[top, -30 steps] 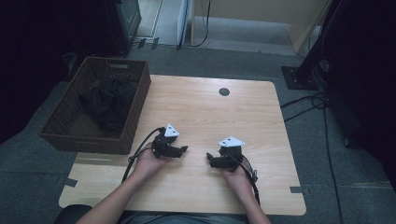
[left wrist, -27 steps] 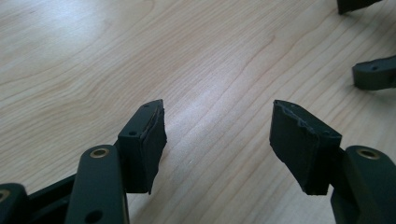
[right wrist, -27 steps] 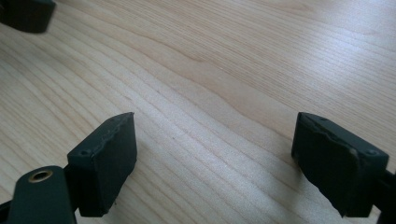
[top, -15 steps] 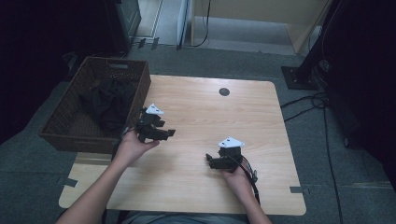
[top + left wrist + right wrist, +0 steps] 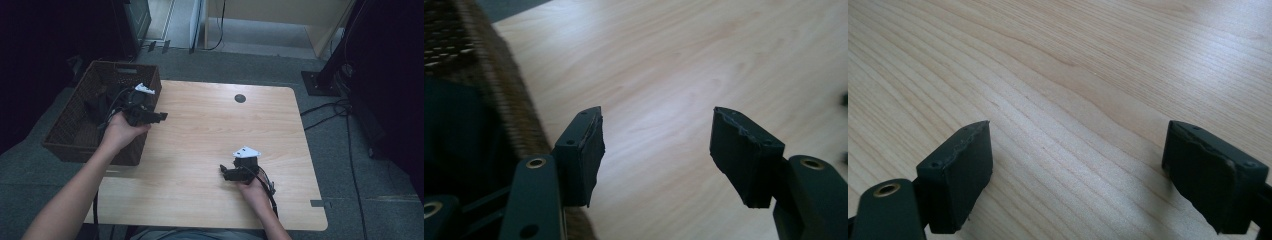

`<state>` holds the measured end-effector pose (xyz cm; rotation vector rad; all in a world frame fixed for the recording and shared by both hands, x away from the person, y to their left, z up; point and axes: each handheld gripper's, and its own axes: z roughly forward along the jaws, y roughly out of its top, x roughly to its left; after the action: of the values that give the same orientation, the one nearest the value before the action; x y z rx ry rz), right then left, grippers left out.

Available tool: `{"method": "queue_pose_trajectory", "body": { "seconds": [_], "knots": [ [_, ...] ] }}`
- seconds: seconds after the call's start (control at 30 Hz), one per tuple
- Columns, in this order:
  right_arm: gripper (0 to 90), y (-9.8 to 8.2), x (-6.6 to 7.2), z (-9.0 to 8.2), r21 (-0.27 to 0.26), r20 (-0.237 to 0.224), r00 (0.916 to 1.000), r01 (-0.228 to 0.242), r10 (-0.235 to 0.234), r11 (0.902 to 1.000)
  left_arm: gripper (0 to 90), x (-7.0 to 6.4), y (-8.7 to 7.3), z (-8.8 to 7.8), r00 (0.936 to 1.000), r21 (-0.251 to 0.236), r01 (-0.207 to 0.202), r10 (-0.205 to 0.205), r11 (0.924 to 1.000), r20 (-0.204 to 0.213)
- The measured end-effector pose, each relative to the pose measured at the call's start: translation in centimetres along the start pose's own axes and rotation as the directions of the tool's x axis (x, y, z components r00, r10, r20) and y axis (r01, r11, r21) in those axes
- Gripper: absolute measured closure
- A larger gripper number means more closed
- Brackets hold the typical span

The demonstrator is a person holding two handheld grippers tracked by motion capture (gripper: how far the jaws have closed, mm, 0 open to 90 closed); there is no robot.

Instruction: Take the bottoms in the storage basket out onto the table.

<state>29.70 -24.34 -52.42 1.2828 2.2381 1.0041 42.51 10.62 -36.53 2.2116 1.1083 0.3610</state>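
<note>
Two grippers were in your hands. Your left gripper (image 5: 161, 116) hung at the near edge of the wicker basket (image 5: 70, 132), its jaws spread with only bare table (image 5: 210, 130) between them after closing a little just before. Dark cloth (image 5: 102, 102) lay inside that basket, at the table's left end. Your right gripper (image 5: 223, 172) rested low on the wood, jaws wide and empty.

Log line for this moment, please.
left gripper: open, empty, by basket rim | right gripper: open, empty, low over table | basket: dark cloth inside
</note>
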Motion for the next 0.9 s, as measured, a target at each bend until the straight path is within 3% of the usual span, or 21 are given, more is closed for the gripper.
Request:
{"method": "queue_pose_trajectory", "body": {
  "seconds": [0.2, 0.4, 0.47, 0.57, 0.6, 0.67, 0.73, 0.77, 0.83, 0.9],
  "knots": [
    [12.7, 0.0, 0.0, 0.0, -0.001, 0.001, 1.0000, 0.001, -0.001, 1.0000, 38.6, 3.4, -0.4, 1.3, 0.9950, 0.004, 0.094, -0.094, 0.9955, -0.032],
    [12.7, 0.0, 0.0, 0.0, 0.000, 0.001, 1.0000, 0.002, -0.002, 1.0000, 39.6, 4.4, -0.9, 3.0, 0.9921, 0.046, 0.110, -0.107, 0.9929, -0.066],
    [12.7, 0.0, 0.0, 0.0, -0.001, 0.001, 1.0000, 0.002, -0.002, 1.0000, 44.2, 4.5, -1.0, 3.4, 0.9906, 0.058, 0.115, -0.110, 0.9917, -0.082],
    [12.7, 0.0, 0.0, 0.0, -0.001, 0.001, 1.0000, 0.002, -0.002, 1.0000, 60.3, 5.2, -1.6, 4.0, 0.9845, 0.072, 0.156, -0.150, 0.9851, -0.092],
    [12.7, 0.0, 0.0, 0.0, -0.001, 0.001, 1.0000, 0.002, -0.002, 1.0000, 65.9, 5.3, -1.9, 4.1, 0.9817, 0.062, 0.176, -0.170, 0.9825, -0.086],
    [12.7, 0.0, 0.0, 0.0, -0.001, 0.001, 1.0000, 0.002, -0.002, 1.0000, 67.3, 5.2, -2.0, 4.0, 0.9704, 0.043, 0.231, -0.227, 0.9720, -0.081],
    [12.7, 0.0, 0.0, 0.0, 0.000, 0.001, 1.0000, 0.003, -0.003, 1.0000, 69.0, 4.7, -2.0, 4.0, 0.9743, 0.051, 0.209, -0.204, 0.9766, -0.096],
    [12.7, 0.0, 0.0, 0.0, -0.001, 0.001, 1.0000, 0.004, -0.004, 1.0000, 69.5, 4.2, -1.9, 4.0, 0.9796, 0.065, 0.180, -0.173, 0.9814, -0.102],
    [12.7, 0.0, 0.0, 0.0, -0.001, 0.001, 1.0000, 0.005, -0.005, 1.0000, 70.4, 3.3, -2.0, 3.9, 0.9884, 0.084, 0.130, -0.122, 0.9880, -0.090],
    [12.7, 0.0, 0.0, 0.0, -0.001, 0.001, 1.0000, 0.005, -0.005, 1.0000, 70.8, 2.9, -2.0, 3.9, 0.9913, 0.090, 0.112, -0.105, 0.9897, -0.080]
  ]
}}
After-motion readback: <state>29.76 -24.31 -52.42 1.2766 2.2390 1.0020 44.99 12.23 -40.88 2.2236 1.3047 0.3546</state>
